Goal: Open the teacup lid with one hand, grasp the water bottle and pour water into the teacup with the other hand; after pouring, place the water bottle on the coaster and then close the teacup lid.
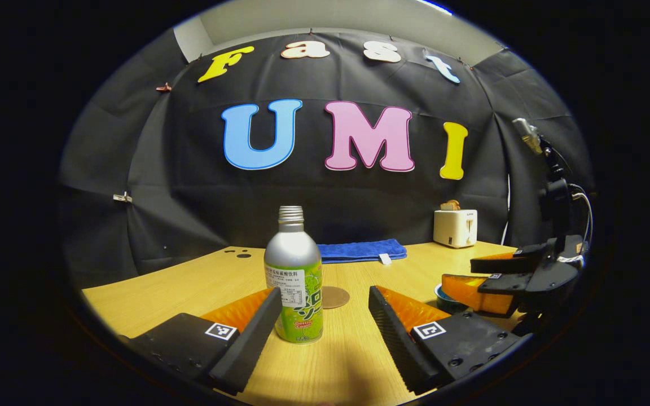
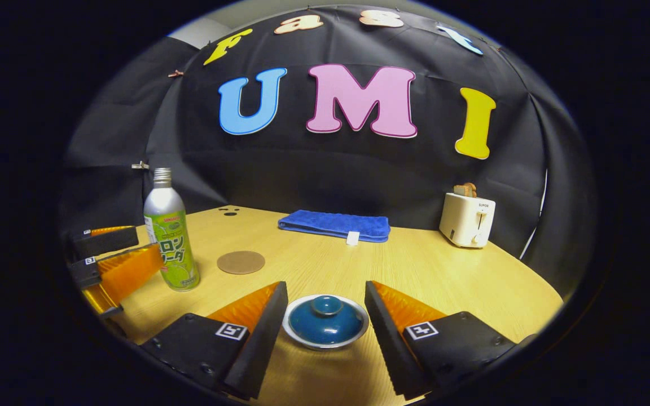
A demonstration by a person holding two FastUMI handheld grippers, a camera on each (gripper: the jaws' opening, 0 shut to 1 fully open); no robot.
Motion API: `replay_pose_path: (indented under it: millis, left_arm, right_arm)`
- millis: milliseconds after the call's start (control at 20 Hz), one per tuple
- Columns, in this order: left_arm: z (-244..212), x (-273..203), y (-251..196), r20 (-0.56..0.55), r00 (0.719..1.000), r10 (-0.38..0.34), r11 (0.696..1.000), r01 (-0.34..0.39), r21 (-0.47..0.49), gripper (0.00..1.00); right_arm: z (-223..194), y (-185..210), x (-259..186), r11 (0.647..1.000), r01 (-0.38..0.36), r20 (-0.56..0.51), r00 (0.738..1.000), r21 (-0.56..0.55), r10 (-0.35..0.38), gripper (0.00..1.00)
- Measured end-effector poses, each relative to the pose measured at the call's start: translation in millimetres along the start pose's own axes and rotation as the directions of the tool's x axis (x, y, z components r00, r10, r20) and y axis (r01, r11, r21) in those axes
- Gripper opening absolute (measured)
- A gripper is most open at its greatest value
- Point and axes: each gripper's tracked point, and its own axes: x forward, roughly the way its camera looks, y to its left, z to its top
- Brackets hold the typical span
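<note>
The left hand-held gripper (image 1: 322, 327) is spread wide, and its two fingers stand on both sides of the water bottle (image 1: 294, 282) without touching it. The bottle stands upright on the table (image 1: 189, 282), its long axis vertical, the open threaded neck pointing up, near the left finger. In the right gripper view the same left hand-held gripper (image 2: 112, 256) shows at the left edge, low over the table, with its fingers pointing to the right toward the water bottle (image 2: 170, 237), one finger reaching just beside the bottle's lower part.

The right hand-held gripper (image 2: 325, 332) is also spread wide and holds nothing. Between its fingers sits the teacup (image 2: 325, 324), with the lid (image 2: 326, 320) still on it and the round knob pointing up; the fingers are close beside the cup, but apart from it. In the left gripper view this right hand-held gripper (image 1: 466, 279) hangs at the right side, level with the table, above the teacup (image 1: 448, 300).

The round coaster (image 2: 241, 262) lies flat on the table, to the right of the bottle and a little farther. At the far side lie a folded blue towel (image 2: 334, 225) and, to the right, a toaster (image 2: 467, 219)
</note>
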Motion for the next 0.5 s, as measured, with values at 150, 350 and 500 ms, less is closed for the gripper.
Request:
replay_pose_path:
  millis: [150, 350, 500]
  left_arm:
    - [0.0, -1.1, 0.1, 0.009, 1.000, 0.000, 1.000, 0.000, 0.000, 0.98]
    - [0.1, -1.6, 0.1, 0.009, 1.000, -0.001, 1.000, 0.001, 0.000, 0.98]
    - [1.6, -2.3, -0.3, 0.014, 1.000, -0.002, 1.000, 0.002, 0.000, 0.98]
  right_arm:
    - [-3.3, 2.3, 6.7, 1.000, -0.007, -0.026, 1.000, -0.002, 0.006, 0.75]
    - [-7.3, 2.9, 11.6, 1.000, -0.019, -0.051, 0.999, -0.004, 0.019, 0.60]
    - [-6.8, 5.4, 12.0, 0.999, -0.040, -0.050, 0.998, -0.007, 0.040, 0.44]
